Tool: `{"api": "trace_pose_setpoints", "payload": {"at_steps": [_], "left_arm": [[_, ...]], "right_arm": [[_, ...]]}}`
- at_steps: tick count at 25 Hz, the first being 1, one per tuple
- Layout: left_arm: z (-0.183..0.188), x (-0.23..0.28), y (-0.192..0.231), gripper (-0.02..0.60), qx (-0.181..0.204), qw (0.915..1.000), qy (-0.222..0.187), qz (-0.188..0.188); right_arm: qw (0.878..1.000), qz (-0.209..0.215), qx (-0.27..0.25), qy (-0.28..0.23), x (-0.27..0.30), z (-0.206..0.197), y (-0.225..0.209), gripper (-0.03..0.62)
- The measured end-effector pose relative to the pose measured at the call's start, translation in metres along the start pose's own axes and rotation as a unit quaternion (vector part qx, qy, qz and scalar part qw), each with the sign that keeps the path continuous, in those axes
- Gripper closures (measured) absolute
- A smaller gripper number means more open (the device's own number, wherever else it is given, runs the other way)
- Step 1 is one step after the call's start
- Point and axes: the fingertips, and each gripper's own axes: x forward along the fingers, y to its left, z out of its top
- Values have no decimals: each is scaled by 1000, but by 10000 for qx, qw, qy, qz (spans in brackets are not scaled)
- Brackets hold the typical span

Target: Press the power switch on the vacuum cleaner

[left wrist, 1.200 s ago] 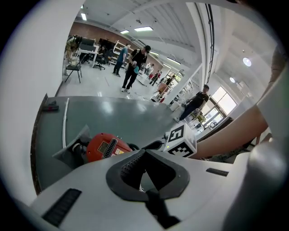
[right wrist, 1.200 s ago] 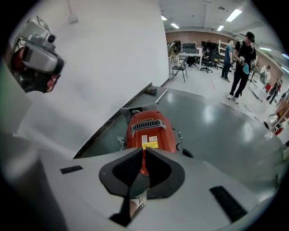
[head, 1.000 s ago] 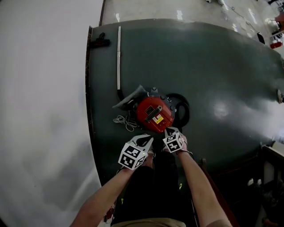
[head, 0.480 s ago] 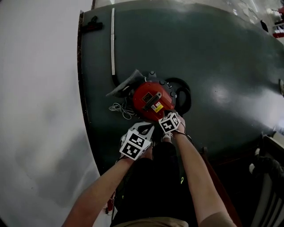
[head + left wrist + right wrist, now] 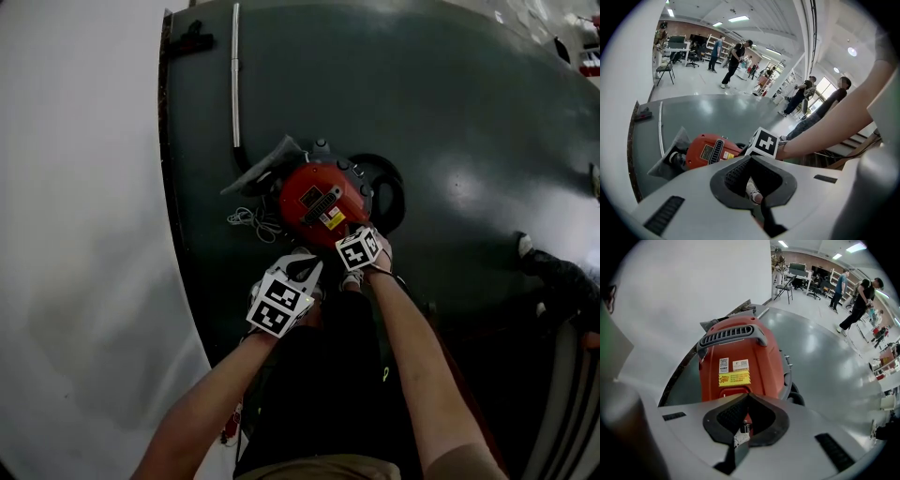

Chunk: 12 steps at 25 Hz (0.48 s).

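The red canister vacuum cleaner (image 5: 322,202) lies on a dark mat, just ahead of both grippers. In the right gripper view its red body (image 5: 738,352) fills the middle, with a yellow label and below it a raised red switch (image 5: 733,391). My right gripper (image 5: 748,394) is shut and empty. Its tips sit right at that switch, and I cannot tell whether they touch. From the head view the right gripper (image 5: 343,234) is over the vacuum's near end. My left gripper (image 5: 309,267) hangs back to the left, shut on nothing (image 5: 751,158), with the vacuum (image 5: 710,150) ahead.
A metal wand (image 5: 235,75) runs back to a black floor nozzle (image 5: 192,42). A black hose (image 5: 389,192) loops at the vacuum's right, and a white cord (image 5: 246,225) lies at its left. The mat's edge (image 5: 169,187) borders pale floor. A person's shoe (image 5: 553,272) stands at right.
My right gripper has crept forward onto the vacuum's near end. The left gripper has followed slightly. A person's shoe has come in at the right edge.
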Motion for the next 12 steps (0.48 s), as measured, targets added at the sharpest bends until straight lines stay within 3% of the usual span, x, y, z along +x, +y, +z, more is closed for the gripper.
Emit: {"api": "trace_pose_setpoints", "payload": {"at_steps": [7,12], "left_arm": [[43,-44,-1,578,260,9985,-385,288],[71,-96,-21,578,101,9964,-707,447]], "right_arm": [[9935,61,676,-909,-59,15,-2,585],[9840,193,597,-1667,-150,30,11,585]]}}
